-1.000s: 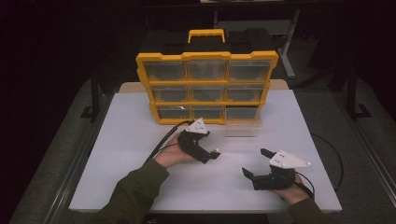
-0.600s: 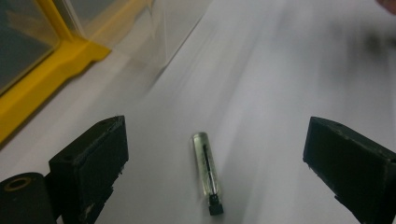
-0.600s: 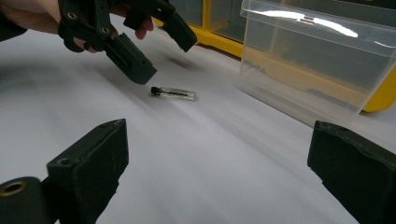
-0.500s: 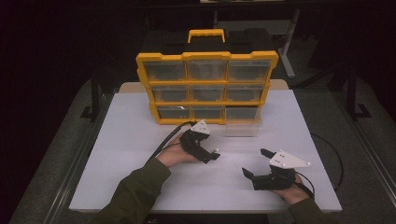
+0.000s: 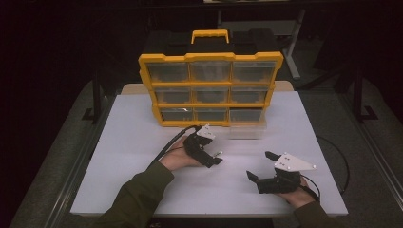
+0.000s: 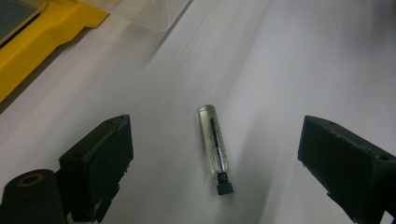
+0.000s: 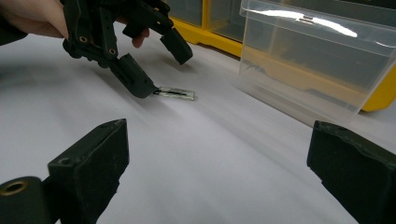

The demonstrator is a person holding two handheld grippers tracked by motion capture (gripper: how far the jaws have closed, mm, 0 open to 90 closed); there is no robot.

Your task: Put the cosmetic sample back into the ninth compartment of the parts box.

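On the white table [image 5: 133, 142], seen from above, I hold a gripper in each hand. My left gripper [image 5: 209, 155] sits near the middle, in front of a yellow organizer [image 5: 210, 90] with three rows of clear drawers. A small vial [image 5: 218, 153] lies on the table at its jaws. My right gripper [image 5: 260, 167] rests nearer the front right corner, well apart from the left one, jaws spread and holding nothing. A clear drawer [image 5: 247, 130] stands on the table in front of the organizer's lower right slot.

Along my left gripper's jaws, the vial [image 6: 215, 145] lies flat between them, untouched, its black cap toward me. The jaws stand wide apart. The organizer's yellow edge [image 6: 44, 44] and the drawer [image 6: 152, 10] lie at the top left.

Along my right gripper's jaws, both released, the left gripper [image 7: 163, 70] is ahead, tilted down, one jaw tip just beside the vial [image 7: 176, 94]. The drawer [image 7: 317, 60] stands to the right.
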